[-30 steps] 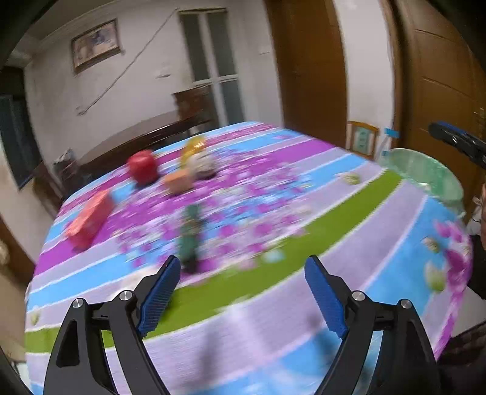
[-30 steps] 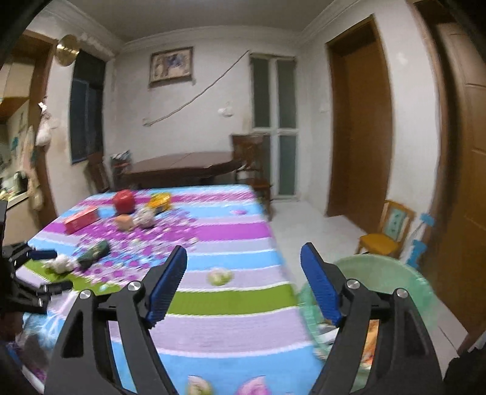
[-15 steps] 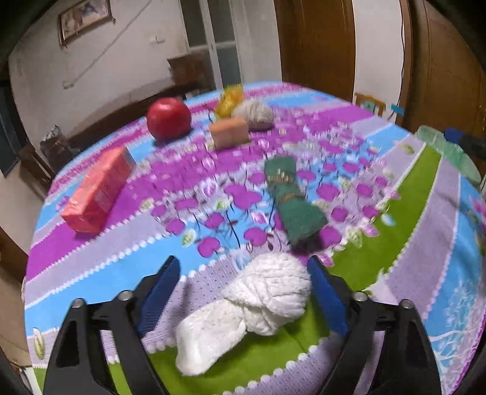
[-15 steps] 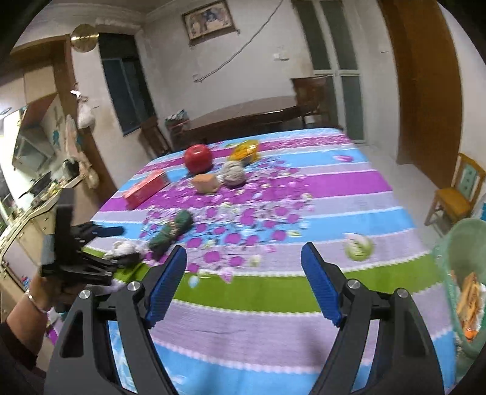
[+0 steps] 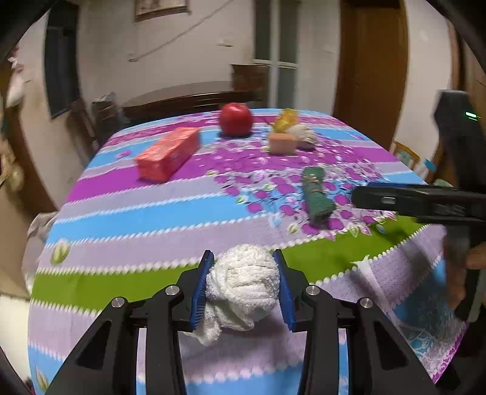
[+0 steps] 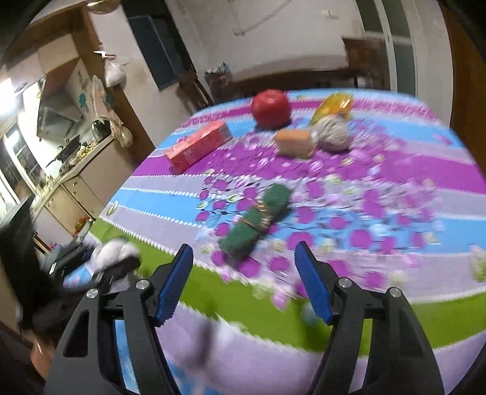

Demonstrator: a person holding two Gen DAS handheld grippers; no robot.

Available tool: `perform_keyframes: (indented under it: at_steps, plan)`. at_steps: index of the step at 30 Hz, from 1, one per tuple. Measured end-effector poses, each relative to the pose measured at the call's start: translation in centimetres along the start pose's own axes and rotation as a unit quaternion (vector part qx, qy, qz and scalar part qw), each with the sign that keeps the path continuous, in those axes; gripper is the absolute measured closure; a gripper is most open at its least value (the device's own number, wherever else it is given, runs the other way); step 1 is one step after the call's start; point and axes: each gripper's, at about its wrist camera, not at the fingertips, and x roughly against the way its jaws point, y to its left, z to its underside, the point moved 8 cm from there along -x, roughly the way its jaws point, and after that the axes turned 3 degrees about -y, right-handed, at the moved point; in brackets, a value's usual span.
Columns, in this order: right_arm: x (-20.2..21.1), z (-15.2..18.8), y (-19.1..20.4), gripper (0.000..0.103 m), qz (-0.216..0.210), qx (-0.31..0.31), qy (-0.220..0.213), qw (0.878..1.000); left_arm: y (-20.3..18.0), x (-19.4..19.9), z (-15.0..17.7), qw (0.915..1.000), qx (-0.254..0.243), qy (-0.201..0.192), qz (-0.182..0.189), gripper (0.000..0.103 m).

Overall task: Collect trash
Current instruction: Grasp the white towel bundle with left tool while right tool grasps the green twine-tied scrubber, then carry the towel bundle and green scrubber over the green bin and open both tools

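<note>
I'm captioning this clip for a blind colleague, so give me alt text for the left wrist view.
The left claw is shut on a white cloth wad above a striped floral tablecloth. Beyond lie a green rolled cloth, a red box, a red apple and an orange block. The right claw's black body enters from the right.

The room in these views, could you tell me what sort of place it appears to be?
Probably a lived-in home dining room beside a kitchen: a table under a flowered tablecloth, a framed picture on the wall, and a kitchen counter with cookware. The left gripper holds a white cloth wad.
</note>
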Motion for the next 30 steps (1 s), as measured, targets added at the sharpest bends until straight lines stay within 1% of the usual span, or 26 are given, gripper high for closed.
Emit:
perform_keyframes:
  at_steps: [1,3,4,5,6,8,9,10,13,16,20,22,25,30]
  plan:
    - [-1.1,-0.2,0.0,0.037,0.013,-0.004,0.009,1.000,0.3,0.4,0.3,0.9999,0.006,-0.001,-0.013,0.062]
    - [-2.3,-0.5,0.1,0.037,0.031,-0.005,0.014,0.999,0.6,0.8,0.5,0.9992,0.008,-0.003,-0.038,0.062]
    - [-3.2,-0.5,0.2,0.042,0.048,0.000,0.023,0.999,0.8,1.0,0.6,0.9991,0.010,-0.004,-0.042,0.062]
    - [-3.7,-0.4,0.3,0.052,0.055,0.001,0.029,0.998,0.9,1.1,0.6,0.9988,0.012,-0.004,-0.046,0.062]
    - [-4.1,-0.3,0.1,0.057,0.062,0.004,0.033,0.998,1.0,1.2,0.6,0.9986,0.015,-0.003,-0.050,0.062]
    - [-4.2,-0.2,0.1,0.068,0.090,0.028,0.028,0.995,1.2,1.4,0.5,0.9978,0.018,-0.003,-0.063,0.062]
    - [-4.1,-0.1,0.1,0.072,0.088,0.030,0.029,0.995,1.2,1.3,0.4,0.9975,0.018,-0.003,-0.069,0.062]
    - [-3.9,0.0,0.1,0.079,0.085,0.031,0.028,0.996,1.2,1.3,0.4,0.9971,0.019,-0.003,-0.074,0.062]
    - [-3.0,0.3,-0.1,0.087,0.074,0.034,0.019,0.996,0.7,1.1,-0.3,0.9959,0.023,-0.004,-0.087,0.062]
    - [-0.5,0.7,-0.5,0.088,0.074,0.048,-0.001,0.996,-0.3,1.2,-1.4,0.9941,0.009,-0.014,-0.107,0.062]
    - [2.8,0.8,-1.4,0.089,0.074,0.055,-0.026,0.995,-2.6,1.2,-3.1,0.9936,-0.010,-0.026,-0.110,0.062]
    - [4.8,0.8,-2.2,0.089,0.079,0.054,-0.040,0.995,-3.9,1.0,-4.0,0.9937,-0.017,-0.030,-0.106,0.062]
    - [8.2,1.0,-3.8,0.089,0.091,0.054,-0.060,0.993,-6.7,0.7,-5.5,0.9939,-0.035,-0.037,-0.098,0.062]
    - [14.1,1.4,-7.9,0.089,0.120,0.033,-0.089,0.988,-11.8,0.2,-7.6,0.9933,-0.069,-0.050,-0.077,0.062]
